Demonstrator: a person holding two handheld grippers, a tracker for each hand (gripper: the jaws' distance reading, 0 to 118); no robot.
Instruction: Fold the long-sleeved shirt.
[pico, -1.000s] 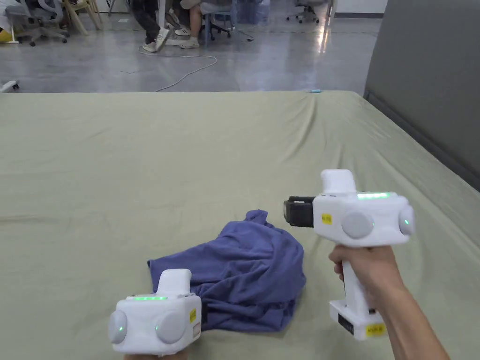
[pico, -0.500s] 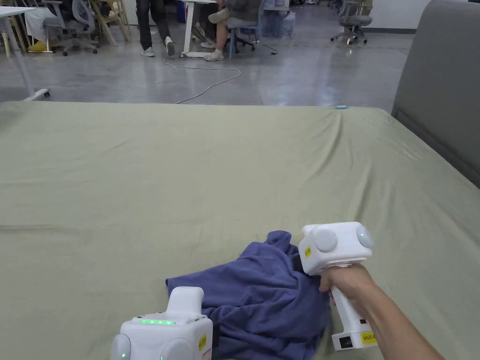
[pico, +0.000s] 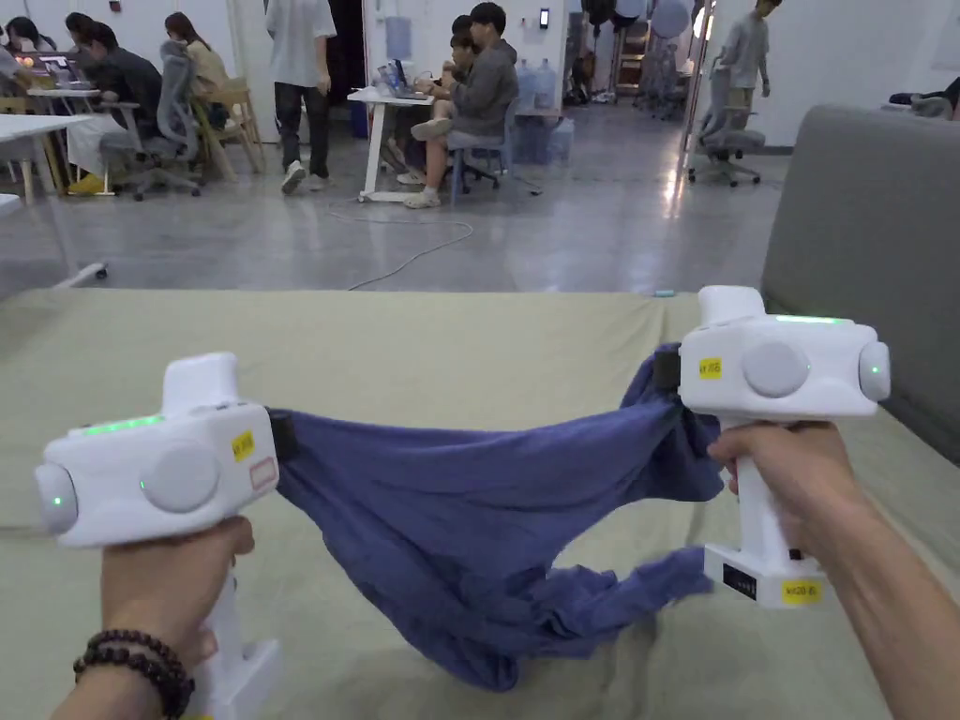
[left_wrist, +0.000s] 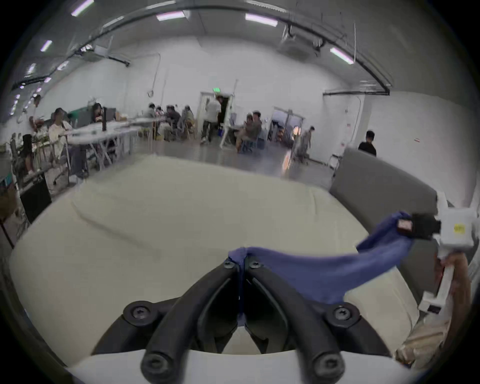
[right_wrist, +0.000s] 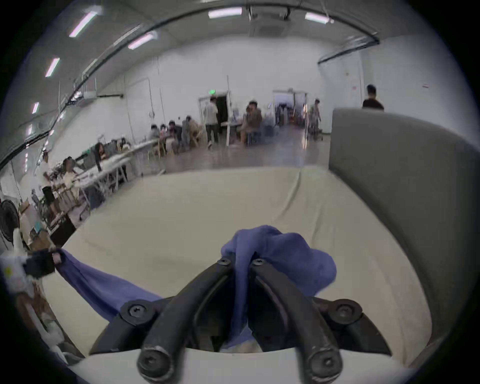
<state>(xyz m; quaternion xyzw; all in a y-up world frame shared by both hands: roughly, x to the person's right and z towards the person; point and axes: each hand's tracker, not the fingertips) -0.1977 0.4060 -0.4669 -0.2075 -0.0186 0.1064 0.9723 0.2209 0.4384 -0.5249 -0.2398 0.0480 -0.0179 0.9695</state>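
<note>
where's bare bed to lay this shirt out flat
The green sheet is bare from the hanging shirt to the far edge, and on the left. Crowded: the right side, with the grey headboard beside the right hand-held gripper. The left hand-held gripper holds the other end.

Large white-walled room (left_wrist: 259, 67) with strip lights (left_wrist: 261, 20) along a dark ceiling. Glossy grey floor (pico: 562, 234) with a loose white cable (pico: 412, 253). Desks (pico: 394, 98) and office chairs (pico: 722, 145) at the back, people seated and standing. Nearby, pale green bed (pico: 469, 347) beside a grey padded headboard (pico: 872, 244).
</note>
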